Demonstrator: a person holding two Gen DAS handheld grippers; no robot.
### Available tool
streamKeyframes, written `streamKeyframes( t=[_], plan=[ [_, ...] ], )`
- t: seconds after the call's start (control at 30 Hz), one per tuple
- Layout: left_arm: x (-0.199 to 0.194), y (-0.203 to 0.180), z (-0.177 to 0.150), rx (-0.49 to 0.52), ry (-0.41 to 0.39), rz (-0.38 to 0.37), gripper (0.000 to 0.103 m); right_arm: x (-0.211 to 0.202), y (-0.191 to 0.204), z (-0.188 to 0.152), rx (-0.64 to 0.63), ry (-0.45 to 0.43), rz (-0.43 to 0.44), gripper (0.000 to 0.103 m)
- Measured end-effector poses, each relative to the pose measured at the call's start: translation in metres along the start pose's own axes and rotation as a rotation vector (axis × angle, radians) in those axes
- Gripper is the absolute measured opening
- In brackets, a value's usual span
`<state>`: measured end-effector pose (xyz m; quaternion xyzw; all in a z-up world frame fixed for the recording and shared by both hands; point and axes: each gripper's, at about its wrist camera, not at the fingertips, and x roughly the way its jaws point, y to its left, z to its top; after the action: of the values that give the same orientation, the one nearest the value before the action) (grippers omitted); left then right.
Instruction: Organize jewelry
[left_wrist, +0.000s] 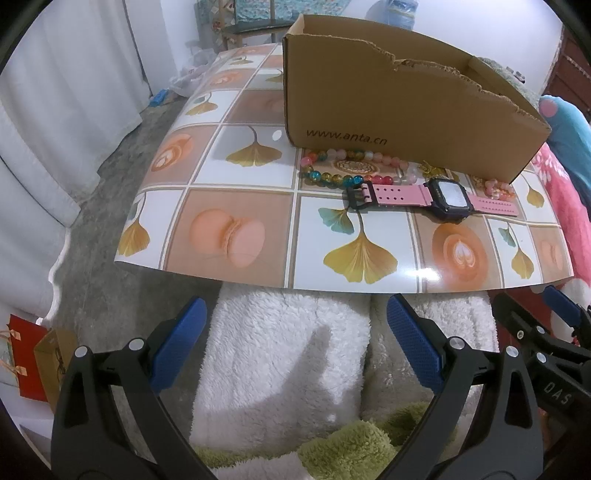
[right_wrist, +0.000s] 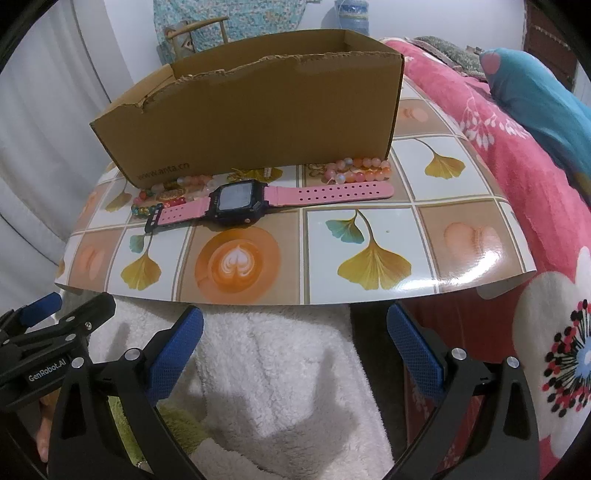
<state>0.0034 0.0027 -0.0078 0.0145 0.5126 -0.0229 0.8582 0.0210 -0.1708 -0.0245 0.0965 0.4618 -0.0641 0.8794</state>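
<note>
In the left wrist view, the left gripper (left_wrist: 295, 347) is seen at the bottom centre with its blue pads spread wide and nothing between them, while the pink-strapped digital watch with a dark square case (left_wrist: 430, 197) lies up and to the right of it, its long axis running across the frame. It is laid flat on the glossy tile-patterned board (left_wrist: 258, 206), just before the open brown cardboard box (left_wrist: 399, 107), with the multicoloured glass-bead bracelet (left_wrist: 332, 173) between them. In the right wrist view, the right gripper (right_wrist: 295, 343) is likewise held agape and empty, and the watch is judged nearer to it, almost straight ahead.
</note>
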Motion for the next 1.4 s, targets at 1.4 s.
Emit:
streamKeyframes(
  t=[1.4],
  plan=[
    [-0.0043, 0.0029, 0.0024, -0.003, -0.012, 0.004, 0.095, -0.0004, 0.0010, 0.0020, 0.002, 0.005, 0.000, 0.097]
  ],
)
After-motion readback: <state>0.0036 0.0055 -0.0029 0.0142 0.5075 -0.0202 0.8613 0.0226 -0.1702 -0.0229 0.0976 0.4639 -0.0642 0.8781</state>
